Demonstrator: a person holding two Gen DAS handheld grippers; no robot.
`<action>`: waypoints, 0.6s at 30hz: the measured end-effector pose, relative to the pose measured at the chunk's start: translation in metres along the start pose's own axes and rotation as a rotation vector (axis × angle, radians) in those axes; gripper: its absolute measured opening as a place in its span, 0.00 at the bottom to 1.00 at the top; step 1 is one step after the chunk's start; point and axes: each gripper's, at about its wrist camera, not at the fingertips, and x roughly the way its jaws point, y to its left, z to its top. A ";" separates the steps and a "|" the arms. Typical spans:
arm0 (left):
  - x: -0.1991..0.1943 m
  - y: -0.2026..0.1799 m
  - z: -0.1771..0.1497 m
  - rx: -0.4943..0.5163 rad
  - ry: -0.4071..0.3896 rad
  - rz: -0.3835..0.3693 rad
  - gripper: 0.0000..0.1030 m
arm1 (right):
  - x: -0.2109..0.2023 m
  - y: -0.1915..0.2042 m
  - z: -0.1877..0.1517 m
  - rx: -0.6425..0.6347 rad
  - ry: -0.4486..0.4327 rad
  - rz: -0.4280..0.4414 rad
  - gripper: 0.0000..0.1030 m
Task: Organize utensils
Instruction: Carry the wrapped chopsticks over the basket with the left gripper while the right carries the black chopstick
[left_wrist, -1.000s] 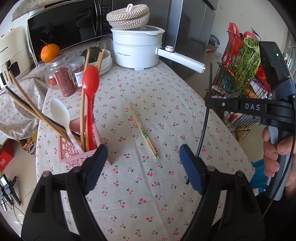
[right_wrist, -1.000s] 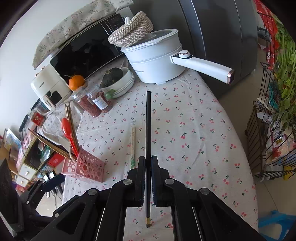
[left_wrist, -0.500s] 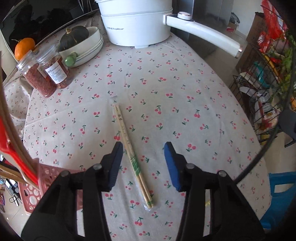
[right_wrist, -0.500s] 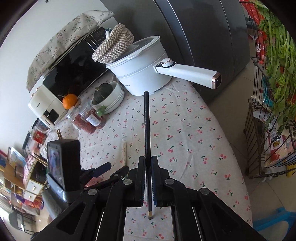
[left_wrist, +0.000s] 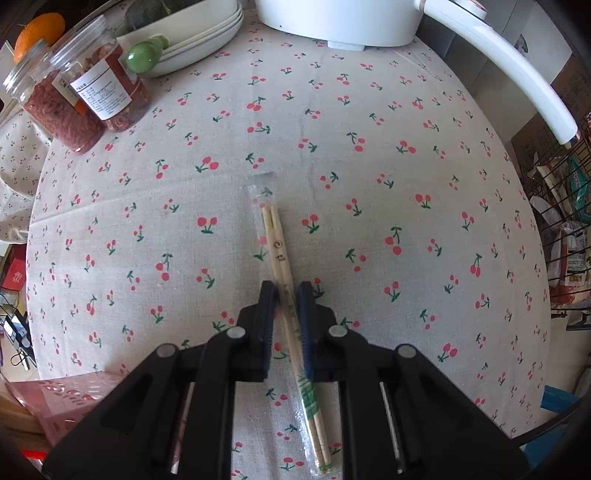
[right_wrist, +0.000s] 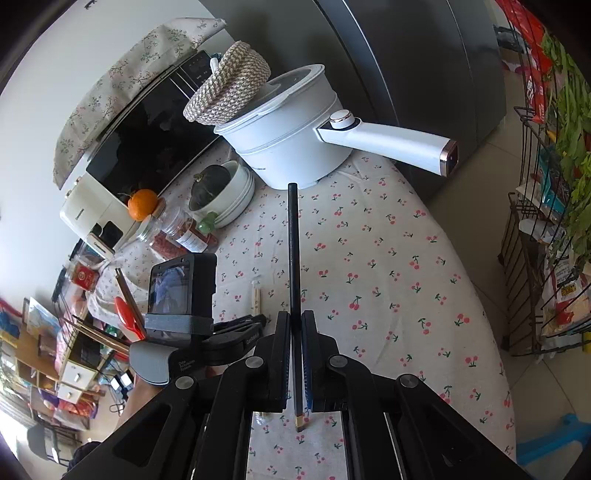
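1. My left hand-held gripper (left_wrist: 283, 291) points down at the bench (left_wrist: 424, 192); its jaws have just closed onto the wrapped chopsticks (left_wrist: 277, 254), which run lengthwise between them, slightly aslant.
2. My right hand-held gripper (right_wrist: 294, 321), farther off, clamps a black chopstick (right_wrist: 293, 251).

The left gripper (left_wrist: 284, 295) fills the lower part of its own view with glossy black plastic arms, round silver screws at the joints and dark blue pads inside its two fingers. The right gripper (right_wrist: 294, 325) at the bottom of its frame has the same build. At the lower left of the right view, the left tool shows a grey handle with small white lettering and a black box with a small screen on top.
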 end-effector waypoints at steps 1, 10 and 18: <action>-0.001 0.000 -0.001 0.000 -0.009 0.001 0.11 | 0.000 0.000 0.000 0.000 0.000 -0.003 0.05; -0.061 -0.004 -0.032 0.080 -0.193 -0.057 0.05 | -0.007 0.003 -0.004 -0.005 -0.020 -0.015 0.05; -0.119 0.007 -0.058 0.116 -0.354 -0.138 0.05 | -0.019 0.010 -0.011 -0.024 -0.052 -0.016 0.05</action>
